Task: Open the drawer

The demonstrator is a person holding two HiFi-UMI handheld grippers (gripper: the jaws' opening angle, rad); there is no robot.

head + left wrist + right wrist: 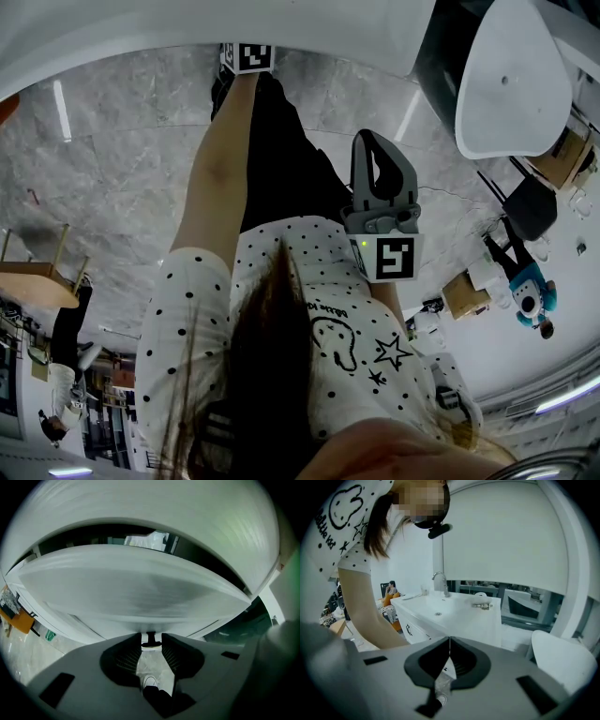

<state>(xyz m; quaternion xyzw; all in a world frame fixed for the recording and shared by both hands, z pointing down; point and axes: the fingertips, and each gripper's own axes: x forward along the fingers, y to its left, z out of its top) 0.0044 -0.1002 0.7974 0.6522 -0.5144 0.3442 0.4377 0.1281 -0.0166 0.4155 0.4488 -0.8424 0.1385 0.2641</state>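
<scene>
While the right gripper (449, 639) hangs with jaws together on nothing, the left gripper (151, 637) has its ribbed dark jaws wide apart, empty, a slim dark handle (150, 643) just at their tips. Probably best: centre that handle between the jaws, close squarely, pull straight out. Behind it spreads the drawer front (136, 592), smooth glossy white, beneath an overhanging white surface (164, 513).

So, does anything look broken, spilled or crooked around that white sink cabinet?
Nothing stands out: the white sink cabinet looks intact, its chrome tap stands upright, and no spill shows on its top.
</scene>
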